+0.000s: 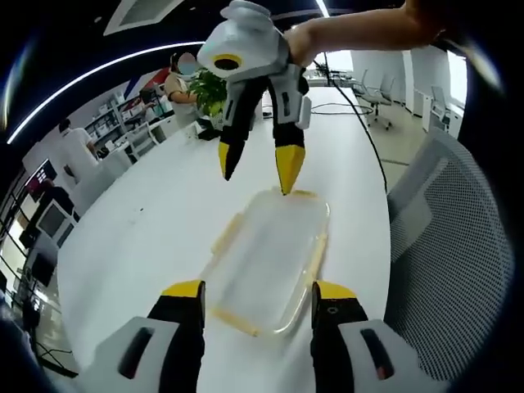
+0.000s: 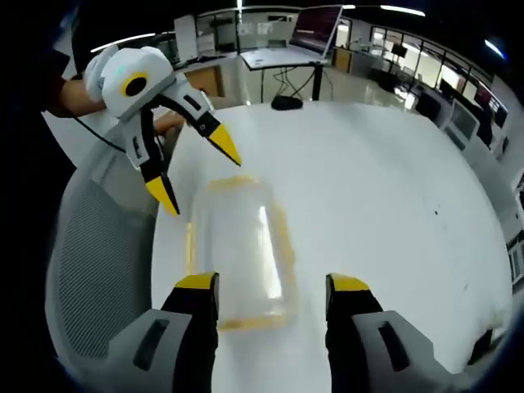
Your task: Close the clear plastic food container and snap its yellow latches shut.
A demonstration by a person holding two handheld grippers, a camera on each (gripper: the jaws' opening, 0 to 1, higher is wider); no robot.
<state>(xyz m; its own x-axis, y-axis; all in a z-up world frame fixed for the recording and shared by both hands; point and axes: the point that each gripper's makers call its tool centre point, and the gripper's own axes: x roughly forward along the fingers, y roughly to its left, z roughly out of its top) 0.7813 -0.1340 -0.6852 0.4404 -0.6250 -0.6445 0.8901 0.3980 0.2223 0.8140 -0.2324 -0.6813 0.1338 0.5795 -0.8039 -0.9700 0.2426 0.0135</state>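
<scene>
Lay lengthwise at frame centre on white round-edged table (image 1: 147, 237): clear rectangular plastic food container with yellow latches (image 1: 270, 258); flanked endwise by spread left gripper (image 1: 258, 299) and spread right gripper (image 2: 272, 286); both empty, roughly equally near.

Your left gripper view looked down along its spread jaws at the container (image 1: 268, 260) on the worktop (image 1: 155, 229), close in. Your right gripper view faced it from the opposite end, equally near. Both shared the container, each with the other gripper beyond.
</scene>
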